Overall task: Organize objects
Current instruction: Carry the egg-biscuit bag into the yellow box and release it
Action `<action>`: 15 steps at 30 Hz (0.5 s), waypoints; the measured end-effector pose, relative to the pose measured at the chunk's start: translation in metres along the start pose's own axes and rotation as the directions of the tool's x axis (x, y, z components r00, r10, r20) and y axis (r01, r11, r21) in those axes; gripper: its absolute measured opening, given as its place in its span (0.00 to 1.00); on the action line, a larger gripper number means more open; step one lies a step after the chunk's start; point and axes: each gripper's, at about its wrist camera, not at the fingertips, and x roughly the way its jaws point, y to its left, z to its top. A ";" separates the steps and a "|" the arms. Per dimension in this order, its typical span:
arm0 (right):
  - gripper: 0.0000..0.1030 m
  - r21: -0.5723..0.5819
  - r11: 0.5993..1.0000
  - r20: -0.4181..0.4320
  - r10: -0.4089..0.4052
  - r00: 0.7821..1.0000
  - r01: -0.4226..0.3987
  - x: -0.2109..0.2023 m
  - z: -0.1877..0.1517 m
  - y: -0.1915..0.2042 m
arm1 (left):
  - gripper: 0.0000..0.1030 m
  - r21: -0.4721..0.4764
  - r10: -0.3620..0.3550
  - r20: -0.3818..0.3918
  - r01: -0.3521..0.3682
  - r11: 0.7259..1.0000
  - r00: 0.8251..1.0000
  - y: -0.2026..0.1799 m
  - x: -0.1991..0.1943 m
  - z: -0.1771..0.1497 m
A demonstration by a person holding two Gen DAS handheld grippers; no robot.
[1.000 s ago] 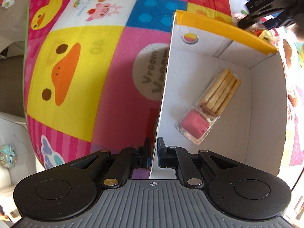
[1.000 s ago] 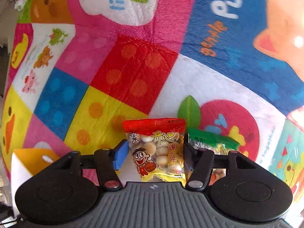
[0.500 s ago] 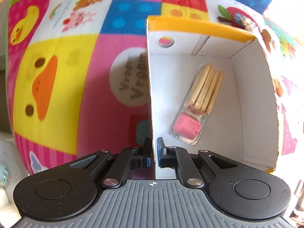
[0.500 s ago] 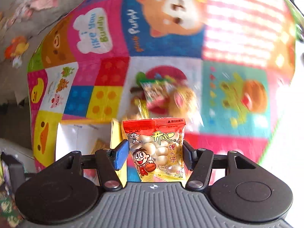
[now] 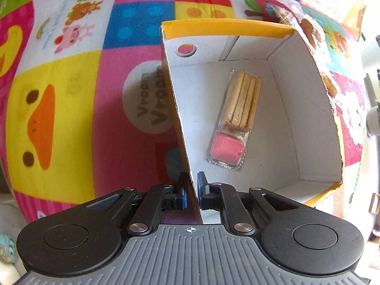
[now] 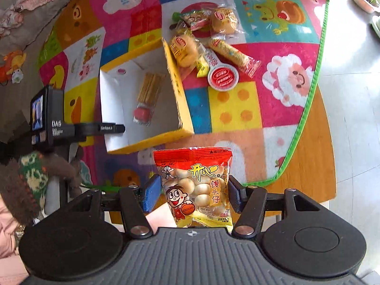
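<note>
My right fingers [image 6: 192, 196] have lifted the red bag [image 6: 196, 187], still clenched between them, well above the mat; a second ago it sat low by the pile [image 6: 206, 40]. My left fingers [image 5: 192, 187] stay pinched on the box [image 5: 180, 109] wall, biscuit pack [image 5: 234, 121] inside. Next, probably, the bag goes into the box.

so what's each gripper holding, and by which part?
Left gripper: yellow box, pinched by its near side wall. Right gripper: red snack bag, clamped by its side edges.
</note>
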 end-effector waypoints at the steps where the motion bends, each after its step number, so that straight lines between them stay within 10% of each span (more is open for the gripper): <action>1: 0.57 0.003 1.000 0.003 -0.008 1.000 0.008 -0.001 -0.006 0.004 | 0.11 0.008 -0.002 0.006 0.002 1.000 1.000 0.000 0.000 -0.001; 15: 0.57 -0.001 1.000 0.049 -0.005 0.999 0.005 -0.011 -0.014 0.056 | 0.12 0.018 -0.055 0.039 0.054 0.998 0.998 0.011 0.000 -0.010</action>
